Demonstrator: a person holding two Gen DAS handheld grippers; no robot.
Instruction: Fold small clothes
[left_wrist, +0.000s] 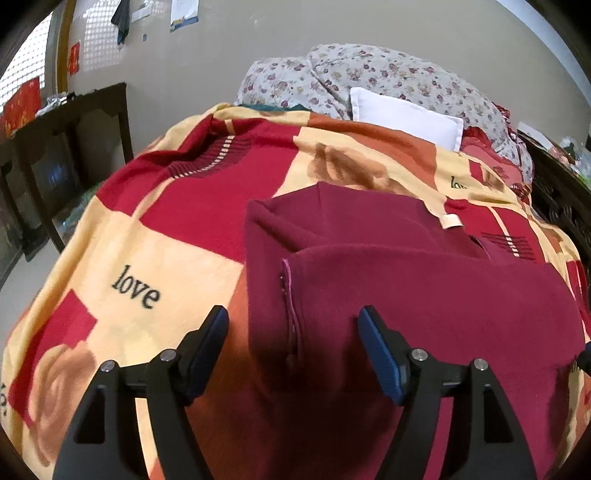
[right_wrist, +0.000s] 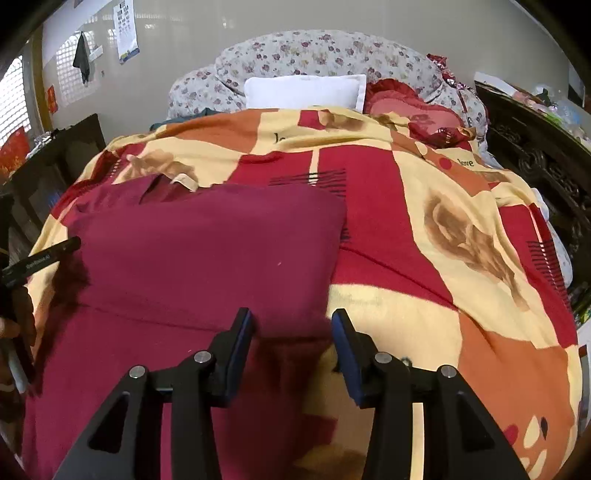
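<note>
A maroon garment (left_wrist: 424, 295) lies partly folded on the patterned blanket, with a white label (left_wrist: 451, 220) at its far edge. It also shows in the right wrist view (right_wrist: 207, 251). My left gripper (left_wrist: 293, 317) is open and empty, hovering over the garment's left edge and seam. My right gripper (right_wrist: 291, 319) is open and empty above the garment's right edge. The left gripper's side shows at the left of the right wrist view (right_wrist: 40, 260).
The red, orange and cream "love" blanket (left_wrist: 147, 258) covers the bed. A white pillow (right_wrist: 303, 90), a floral quilt (right_wrist: 314, 51) and a red cushion (right_wrist: 413, 107) lie at the head. Dark wooden furniture stands left (left_wrist: 55, 166) and right (right_wrist: 535, 155).
</note>
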